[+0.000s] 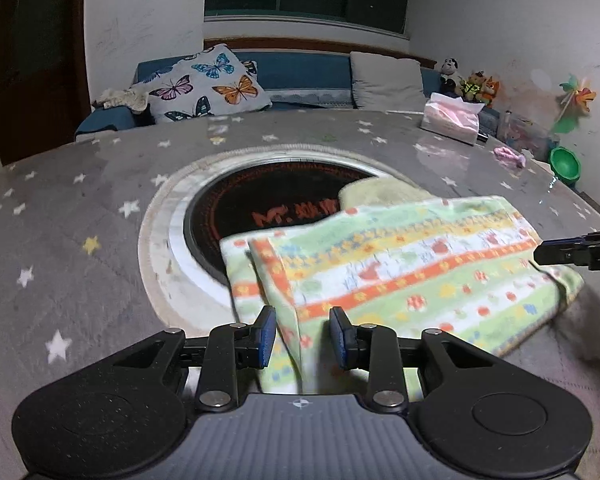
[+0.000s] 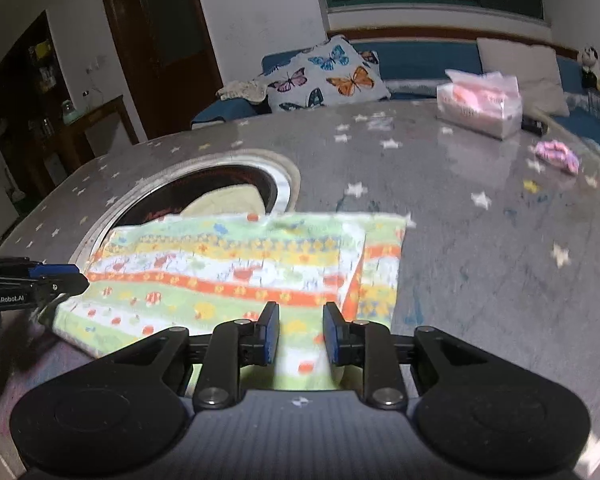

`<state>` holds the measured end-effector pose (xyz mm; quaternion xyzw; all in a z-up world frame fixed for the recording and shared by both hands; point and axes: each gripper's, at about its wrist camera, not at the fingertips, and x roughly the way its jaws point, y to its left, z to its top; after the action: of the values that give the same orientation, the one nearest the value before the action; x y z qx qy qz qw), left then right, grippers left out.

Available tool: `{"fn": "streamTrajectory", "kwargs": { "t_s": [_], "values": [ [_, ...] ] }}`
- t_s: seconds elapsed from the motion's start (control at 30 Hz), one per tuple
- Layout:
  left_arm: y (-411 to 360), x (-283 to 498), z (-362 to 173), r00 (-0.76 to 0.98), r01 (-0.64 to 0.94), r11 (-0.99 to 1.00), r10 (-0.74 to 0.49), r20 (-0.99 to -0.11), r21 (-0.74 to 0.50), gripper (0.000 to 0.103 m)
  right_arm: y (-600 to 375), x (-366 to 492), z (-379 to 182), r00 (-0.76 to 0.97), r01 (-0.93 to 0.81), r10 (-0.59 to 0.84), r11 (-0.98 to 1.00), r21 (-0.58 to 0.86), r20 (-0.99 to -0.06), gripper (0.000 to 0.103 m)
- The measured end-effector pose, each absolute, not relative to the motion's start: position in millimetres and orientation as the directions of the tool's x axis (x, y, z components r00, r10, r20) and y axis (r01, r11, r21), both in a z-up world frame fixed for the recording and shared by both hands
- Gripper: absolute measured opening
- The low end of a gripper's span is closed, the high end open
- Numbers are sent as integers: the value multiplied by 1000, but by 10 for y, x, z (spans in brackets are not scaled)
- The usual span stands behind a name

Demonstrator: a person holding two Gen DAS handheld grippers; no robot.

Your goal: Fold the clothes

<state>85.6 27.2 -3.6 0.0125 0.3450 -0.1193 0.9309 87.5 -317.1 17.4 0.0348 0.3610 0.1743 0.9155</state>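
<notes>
A striped, colourful patterned cloth lies folded on the grey star-print table, partly over the round black hotplate. It also shows in the right wrist view. My left gripper is open, its jaws either side of the cloth's near left corner. My right gripper is open over the cloth's near right part. The right gripper's tip shows at the right edge of the left wrist view. The left gripper's tip shows at the left edge of the right wrist view.
A pink tissue box and a small pink item sit at the table's far right. A green bowl stands beyond the table edge. A sofa with a butterfly cushion is behind the table.
</notes>
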Motion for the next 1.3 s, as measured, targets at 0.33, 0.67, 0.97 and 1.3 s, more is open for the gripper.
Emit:
{"fn": "streamTrajectory", "kwargs": {
  "t_s": [0.33,0.67,0.97,1.3],
  "values": [
    [148,1334,-34,724,245,969,-196,-662,-20,31,-3091,1407,128,676,-283,329,942,180,-660,24],
    [187,1471,-50,719,233,972,-182,-671,-15,31,-3076,1604,172,689,-267,313,948,172,-654,20],
    [-205,1649,29,713,311,950,-243,-658,-14,31,-2717,1724,127,649,-362,392,913,188,-652,20],
    [-209,1729,-55,706,279,960,-208,-677,-4,59,-2714,1600,206,656,-371,384,914,165,-649,24]
  ]
}}
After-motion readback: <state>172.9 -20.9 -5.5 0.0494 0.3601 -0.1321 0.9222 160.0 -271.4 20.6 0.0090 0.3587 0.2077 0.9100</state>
